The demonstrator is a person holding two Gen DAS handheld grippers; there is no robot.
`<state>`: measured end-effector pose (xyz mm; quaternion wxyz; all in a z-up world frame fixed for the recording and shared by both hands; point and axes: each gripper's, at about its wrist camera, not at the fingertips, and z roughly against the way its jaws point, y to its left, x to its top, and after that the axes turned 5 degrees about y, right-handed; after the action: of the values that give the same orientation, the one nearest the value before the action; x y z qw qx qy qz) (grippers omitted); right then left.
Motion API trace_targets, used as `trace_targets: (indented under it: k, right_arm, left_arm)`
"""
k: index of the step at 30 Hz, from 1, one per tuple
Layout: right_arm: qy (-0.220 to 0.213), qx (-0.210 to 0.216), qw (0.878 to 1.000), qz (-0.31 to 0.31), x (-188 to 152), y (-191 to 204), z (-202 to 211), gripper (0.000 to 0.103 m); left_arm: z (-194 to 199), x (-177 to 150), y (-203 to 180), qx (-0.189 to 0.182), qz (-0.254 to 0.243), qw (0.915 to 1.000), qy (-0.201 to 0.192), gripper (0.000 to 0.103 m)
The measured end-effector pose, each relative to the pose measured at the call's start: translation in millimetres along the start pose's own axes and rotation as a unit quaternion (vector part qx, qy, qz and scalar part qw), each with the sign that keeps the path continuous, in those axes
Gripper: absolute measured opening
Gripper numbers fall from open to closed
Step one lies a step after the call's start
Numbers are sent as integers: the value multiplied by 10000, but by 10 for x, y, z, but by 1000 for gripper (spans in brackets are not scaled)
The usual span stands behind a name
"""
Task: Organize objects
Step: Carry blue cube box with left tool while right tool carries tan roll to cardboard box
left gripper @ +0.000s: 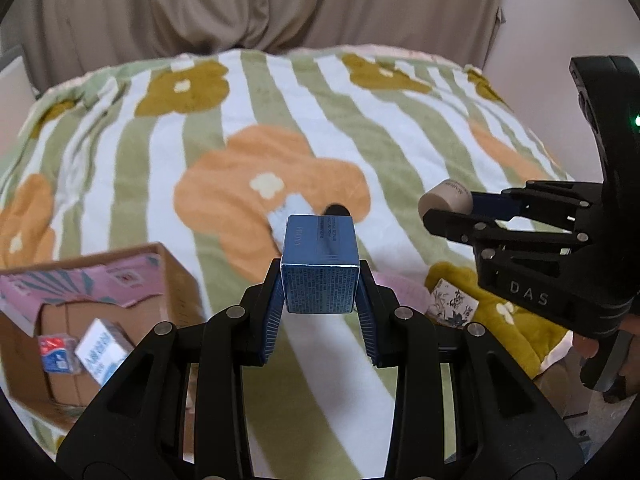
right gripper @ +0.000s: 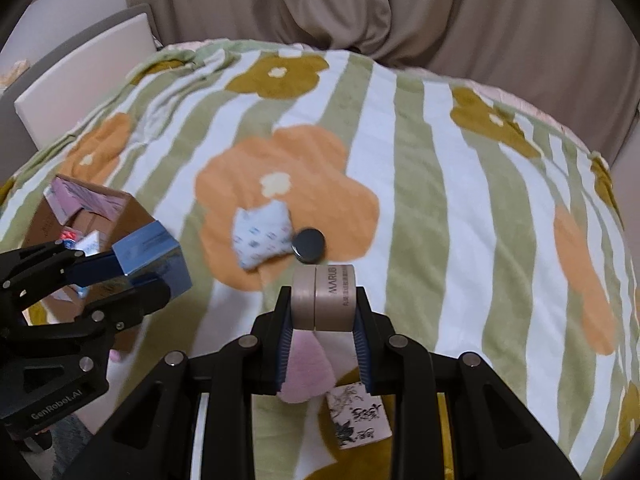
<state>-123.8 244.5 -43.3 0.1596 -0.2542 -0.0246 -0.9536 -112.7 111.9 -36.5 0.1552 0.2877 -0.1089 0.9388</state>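
Observation:
My left gripper [left gripper: 319, 304] is shut on a shiny blue box [left gripper: 319, 266] and holds it above the bed; it also shows in the right wrist view [right gripper: 154, 258]. My right gripper [right gripper: 323, 304] is shut on a beige round jar [right gripper: 323, 296], also seen in the left wrist view [left gripper: 445, 197]. An open cardboard box [left gripper: 120, 280] with small packets inside sits on the bed at the lower left [right gripper: 100, 216]. A white-blue pouch [right gripper: 262, 236] and a dark round tin [right gripper: 308, 244] lie on the orange flower ahead.
The bed is covered by a green-striped flower blanket [right gripper: 420, 160]. A small white box with ink drawings [right gripper: 358, 414] lies near me, beside a pink flower patch [right gripper: 306, 368]. Beige curtains [right gripper: 360, 8] hang behind the bed.

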Motion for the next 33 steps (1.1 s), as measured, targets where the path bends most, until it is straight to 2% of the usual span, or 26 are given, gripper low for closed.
trace_targets:
  k: [6,14,22,33]
  right_arm:
    - [-174,93,9997,155,149,352,246,26]
    - [-323,391,9974,509,433,976,323,26]
    - [-239,684,9927,963,638,1667,111,26]
    - [165,966,9853,1396,704,2355,-423,26]
  left_arm:
    - [404,49,308,67,94,9996,-253,31]
    - [733,-26,915,465,271,9979,-365,31]
    - [843,-183,1650,771,684,9941,-345,31]
    - [675,-495,2446,977,1145,9885,-141,31]
